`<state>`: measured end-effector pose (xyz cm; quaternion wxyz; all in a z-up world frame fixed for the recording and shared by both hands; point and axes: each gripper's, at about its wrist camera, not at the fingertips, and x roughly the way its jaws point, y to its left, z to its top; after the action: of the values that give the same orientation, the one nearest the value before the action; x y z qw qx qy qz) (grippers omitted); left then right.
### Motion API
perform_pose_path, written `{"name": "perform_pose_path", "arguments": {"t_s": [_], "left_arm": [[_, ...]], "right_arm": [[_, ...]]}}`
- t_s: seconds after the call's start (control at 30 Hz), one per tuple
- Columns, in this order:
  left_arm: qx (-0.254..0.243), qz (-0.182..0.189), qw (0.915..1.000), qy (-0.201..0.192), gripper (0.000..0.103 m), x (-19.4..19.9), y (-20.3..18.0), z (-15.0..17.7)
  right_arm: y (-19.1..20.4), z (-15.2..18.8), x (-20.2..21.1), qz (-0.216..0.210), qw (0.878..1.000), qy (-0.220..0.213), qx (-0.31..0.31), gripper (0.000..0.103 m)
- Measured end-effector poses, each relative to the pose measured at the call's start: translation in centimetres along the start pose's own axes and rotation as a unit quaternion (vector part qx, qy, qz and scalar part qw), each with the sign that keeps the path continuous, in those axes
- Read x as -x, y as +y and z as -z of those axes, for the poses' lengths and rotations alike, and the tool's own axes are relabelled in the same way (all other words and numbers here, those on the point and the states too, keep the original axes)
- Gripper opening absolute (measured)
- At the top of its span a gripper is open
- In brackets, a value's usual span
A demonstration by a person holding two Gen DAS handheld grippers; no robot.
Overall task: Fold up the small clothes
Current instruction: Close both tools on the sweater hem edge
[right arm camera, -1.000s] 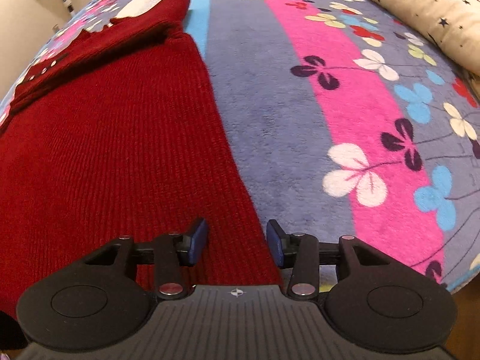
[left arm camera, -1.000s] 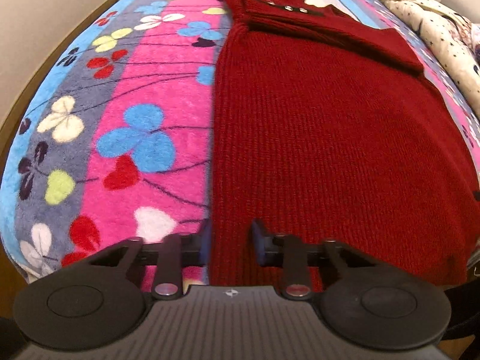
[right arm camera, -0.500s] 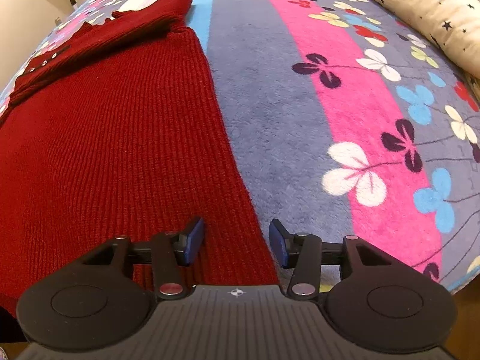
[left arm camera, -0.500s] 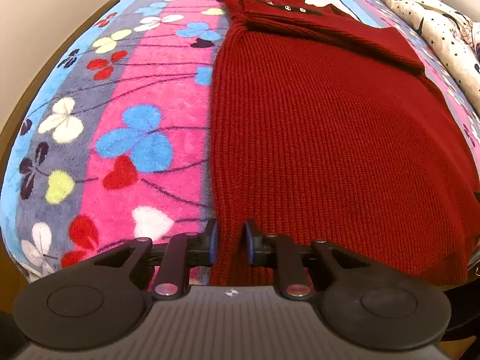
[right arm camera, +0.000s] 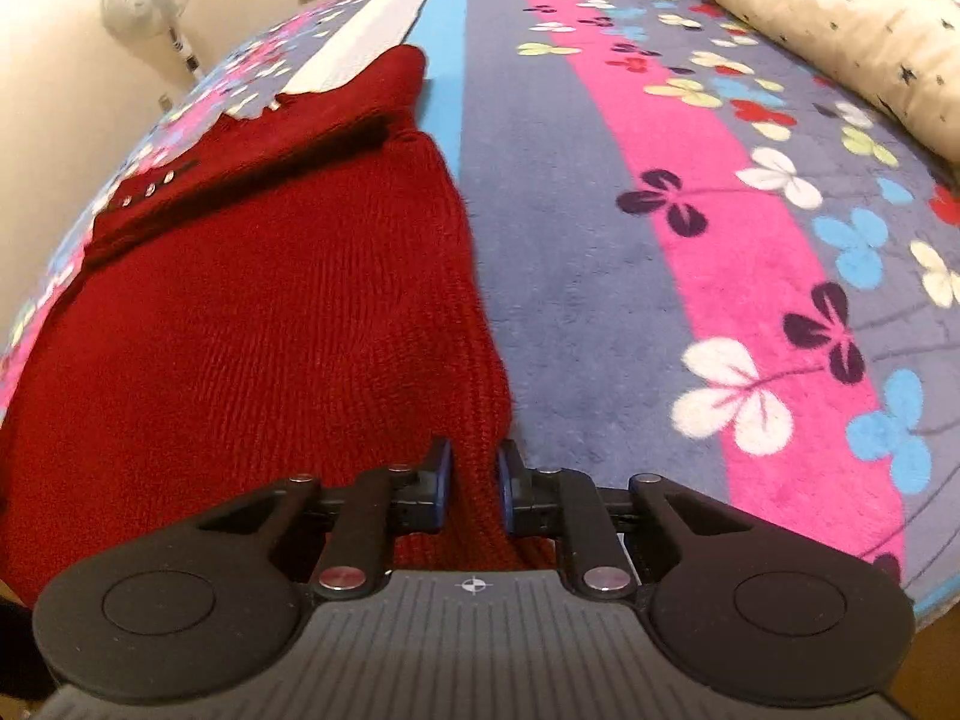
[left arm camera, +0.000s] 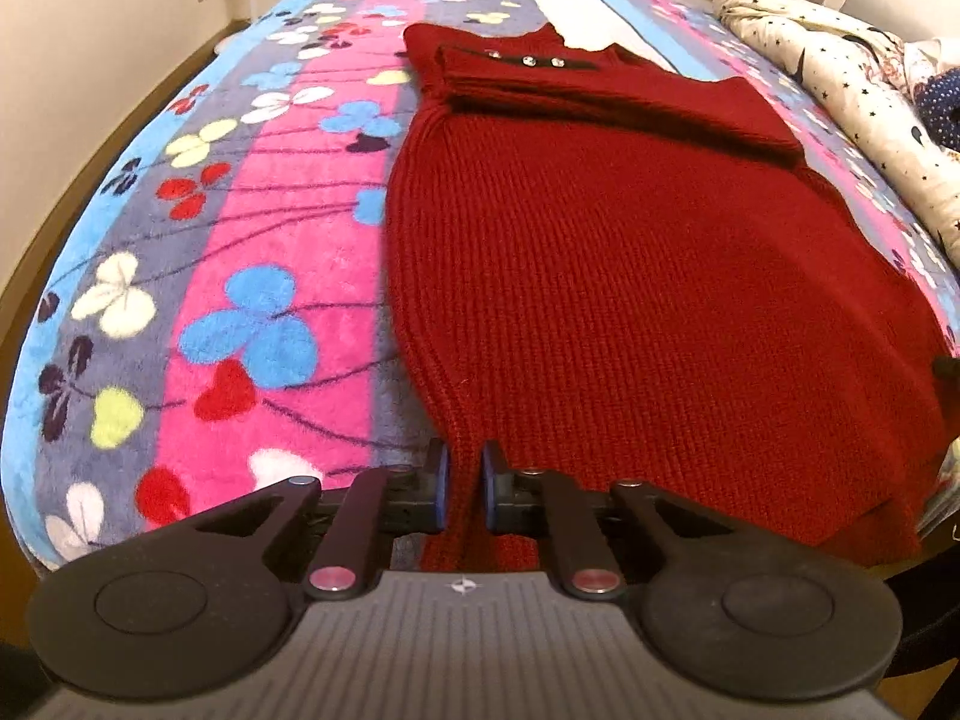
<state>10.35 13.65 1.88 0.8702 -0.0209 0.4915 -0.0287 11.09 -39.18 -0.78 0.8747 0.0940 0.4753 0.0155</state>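
Two corners of the sweater (left arm camera: 630, 276) hem are pinched: my left tool (left arm camera: 461, 483) and right tool (right arm camera: 474, 480) have just closed on them; it stretches lengthwise away across the bed (left arm camera: 252, 276), collar farthest

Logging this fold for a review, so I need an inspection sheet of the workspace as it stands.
Surface: flowered blanket covering a bed.
Job's things: red sweater lying flat, sleeves folded across the top.
Clutter: star-print quilt bunched along one side.
Grippers: left gripper shut on the sweater's near left corner; right gripper, jaws just closed, pinching its near right corner.
Cables: nothing seen.
Surroundings: standing fan by the wall.
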Motion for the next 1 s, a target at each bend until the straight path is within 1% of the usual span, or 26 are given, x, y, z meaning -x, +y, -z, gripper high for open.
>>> {"name": "perform_pose_path", "arguments": {"t_s": [0.07,0.1,0.13,0.17,0.23,0.3,0.33,0.37,0.4,0.43,0.47,0.57,0.6,0.63,0.67,0.73,0.77,0.8,0.83,0.87,0.9,1.0], "left_arm": [[0.008,-0.007,0.9998,0.018,0.015,-0.7,0.2,-0.1],[0.011,-0.014,0.9994,0.029,0.026,-1.2,0.4,-0.1],[0.015,-0.02,0.9989,0.039,0.029,-1.6,0.5,0.0],[0.019,-0.02,0.9986,0.045,0.03,-1.8,0.7,0.1],[0.022,-0.015,0.9986,0.046,0.03,-1.9,0.7,0.0],[0.014,-0.016,0.9987,0.046,0.027,-2.1,0.5,0.1],[0.006,-0.017,0.9988,0.045,0.022,-2.1,0.3,0.1],[-0.001,-0.013,0.999,0.042,0.012,-2.0,0.1,0.1],[-0.008,-0.009,0.9993,0.035,0.011,-1.8,-0.2,0.1],[-0.015,-0.005,0.9995,0.026,0.011,-1.5,-0.4,0.1],[-0.018,0.002,0.9997,0.016,0.011,-1.0,-0.7,0.1],[-0.019,0.028,0.9992,-0.023,0.011,0.6,-1.0,0.0],[-0.016,0.032,0.9989,-0.029,0.011,0.9,-1.0,0.1],[-0.011,0.035,0.9989,-0.028,0.011,1.0,-1.0,0.1],[-0.006,0.036,0.9991,-0.021,0.011,0.9,-1.0,0.2],[-0.004,0.028,0.9996,-0.001,0.011,0.1,-0.8,0.2],[-0.003,0.022,0.9997,0.008,0.012,-0.2,-0.7,0.2],[-0.001,0.013,0.9997,0.021,0.013,-0.7,-0.6,0.3],[0.001,0.004,0.9995,0.03,0.015,-1.1,-0.4,0.4],[0.004,-0.002,0.9993,0.038,0.024,-1.4,-0.1,0.4],[0.01,-0.004,0.999,0.043,0.025,-1.6,0.0,0.5],[0.013,0.001,0.9989,0.045,0.025,-1.8,0.4,0.5]], "right_arm": [[-0.1,0.2,-0.8,0.015,1.0,0.021,0.002,0.019],[0.0,0.3,-1.2,0.023,0.999,0.031,0.007,0.021],[0.1,0.4,-1.6,0.029,0.999,0.038,0.013,0.026],[0.2,0.5,-1.7,0.031,0.999,0.041,0.016,0.033],[0.2,0.7,-2.0,0.035,0.998,0.048,0.019,0.036],[0.4,0.9,-2.2,0.036,0.998,0.049,0.023,0.037],[0.5,0.9,-2.2,0.035,0.998,0.05,0.027,0.037],[0.7,1.0,-2.3,0.034,0.998,0.049,0.035,0.028],[0.8,0.9,-2.2,0.029,0.998,0.047,0.042,0.022],[1.0,0.8,-2.0,0.024,0.998,0.041,0.046,0.011],[1.0,0.7,-1.6,0.016,0.998,0.032,0.047,0.011],[0.6,0.2,0.3,-0.036,0.999,-0.009,0.015,0.01],[0.3,0.0,0.9,-0.049,0.998,-0.023,0.004,0.01],[0.0,-0.1,1.1,-0.053,0.998,-0.03,-0.004,0.01],[-0.2,-0.1,1.1,-0.046,0.999,-0.028,-0.008,0.01],[-0.2,0.1,0.2,-0.021,1.0,-0.006,-0.001,0.011],[-0.2,0.3,-0.3,-0.017,1.0,0.007,0.004,0.015],[0.1,0.5,-0.7,-0.016,1.0,0.021,0.012,0.016],[0.4,0.6,-1.1,-0.008,0.999,0.029,0.024,0.017],[0.8,0.8,-1.5,0.008,0.999,0.036,0.039,0.022],[1.0,0.9,-1.7,0.017,0.998,0.042,0.047,0.025],[1.0,1.1,-1.8,0.017,0.998,0.046,0.042,0.026]]}}
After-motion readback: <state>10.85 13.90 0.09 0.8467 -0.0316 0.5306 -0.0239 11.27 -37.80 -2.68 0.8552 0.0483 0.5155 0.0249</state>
